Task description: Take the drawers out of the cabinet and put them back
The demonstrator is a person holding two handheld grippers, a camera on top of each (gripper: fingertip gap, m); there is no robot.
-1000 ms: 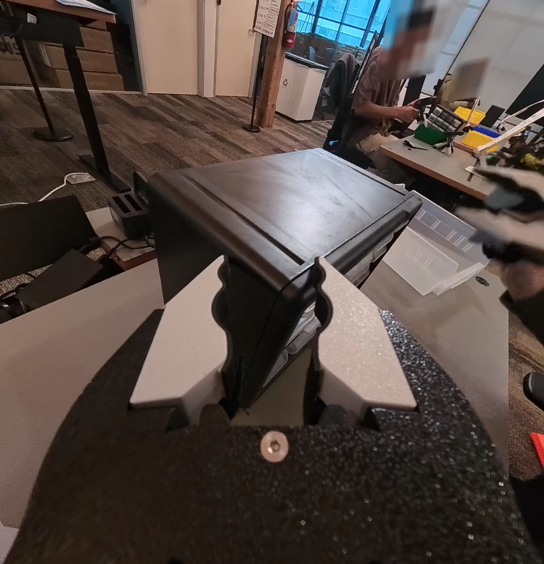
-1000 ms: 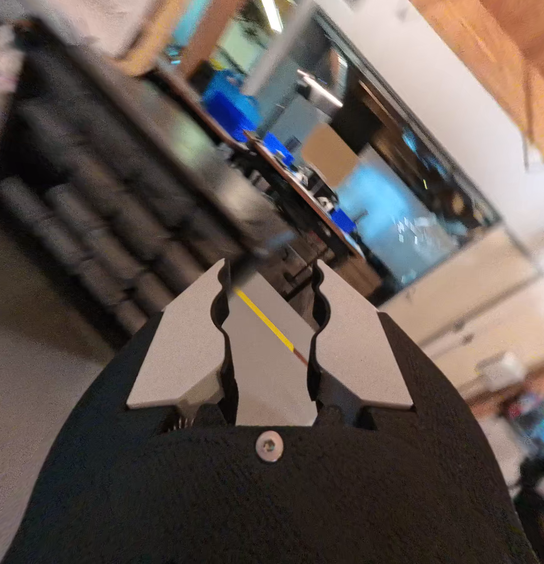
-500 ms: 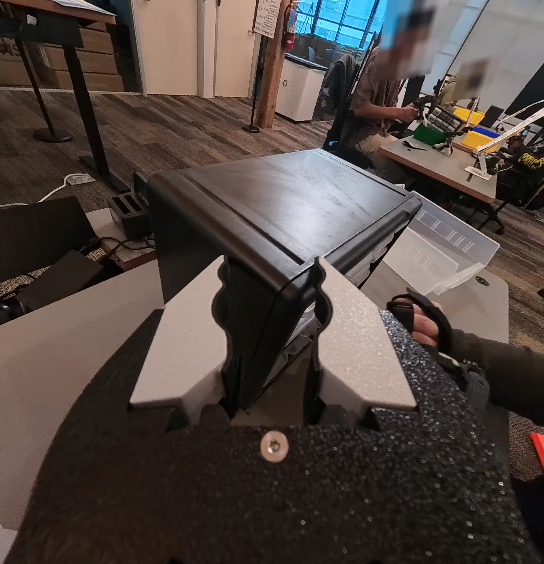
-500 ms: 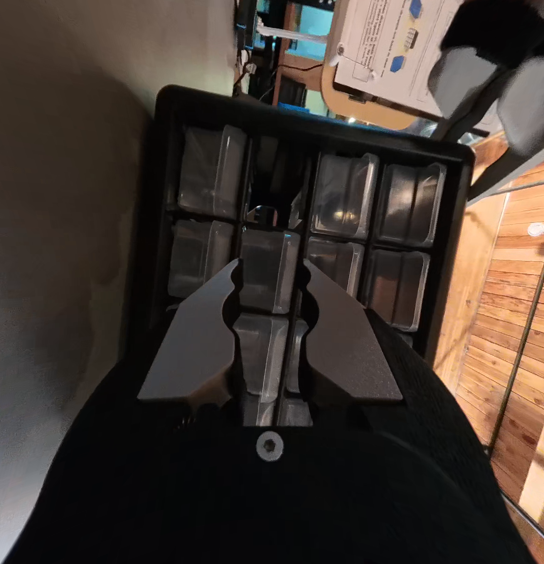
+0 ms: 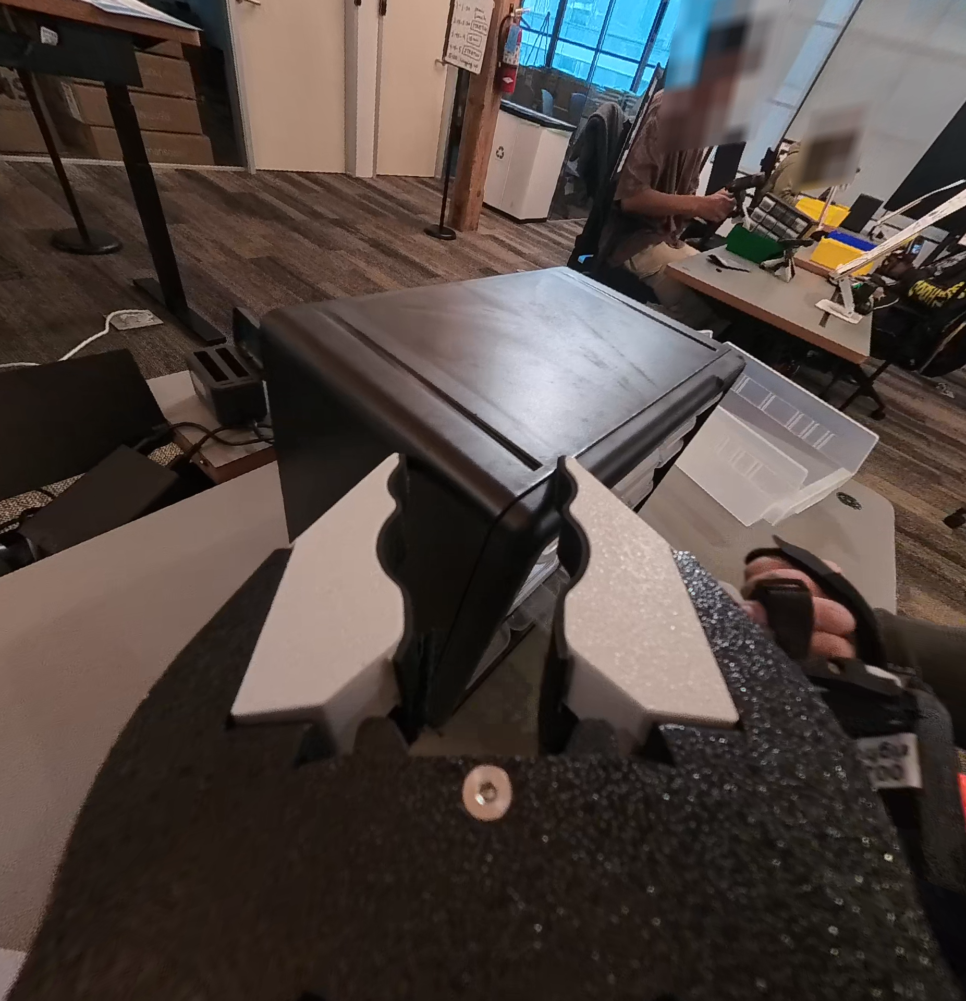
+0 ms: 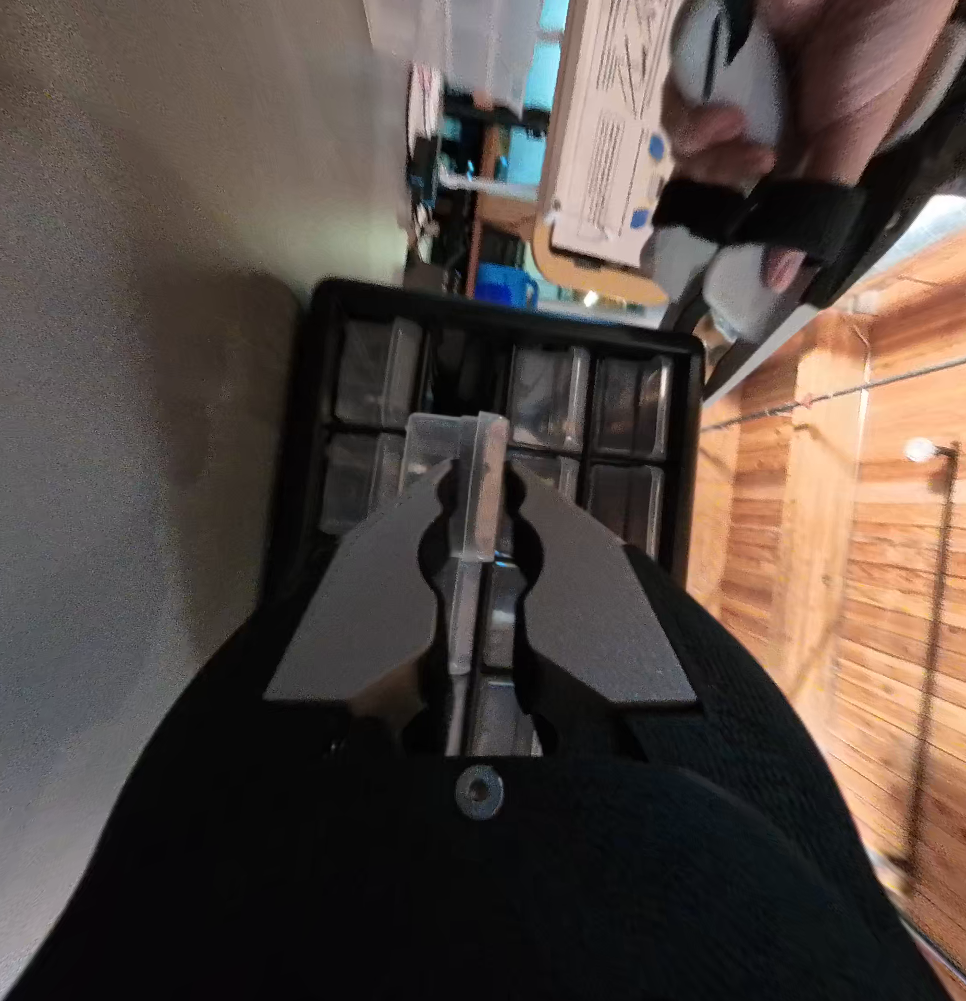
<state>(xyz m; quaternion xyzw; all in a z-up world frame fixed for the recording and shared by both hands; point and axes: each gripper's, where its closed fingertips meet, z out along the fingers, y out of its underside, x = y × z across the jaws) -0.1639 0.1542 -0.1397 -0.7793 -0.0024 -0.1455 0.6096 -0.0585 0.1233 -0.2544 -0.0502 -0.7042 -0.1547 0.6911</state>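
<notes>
**Left tongs clamp cabinet corner, right tongs grip a clear drawer**

Black cabinet stands on the grey bench. Left tongs sit narrow around its near top corner edge, one finger on the side wall, the other at the front face; both look to be touching the plastic, so holding the cabinet.

In right wrist view, which is rolled sideways, the cabinet front faces the cam w/ rows of clear drawers in their slots. One slot in the far row looks dark, w/o a drawer front. Right tongs are nearly closed on the pull lip of a clear drawer that sticks out partway from the cabinet front, toward the cam. Exact slot hard to tell, approx. the second row, near the dark slot.

Person's right hand, in a black strap, shows at the right edge of left wrist view, beside the cabinet front. Person's left hand shows top right in right wrist view, blurred.

A larger clear tray lies on the bench just past the cabinet's far side. Farther back, another person sits at a separate bench w/ yellow & blue bins.
</notes>
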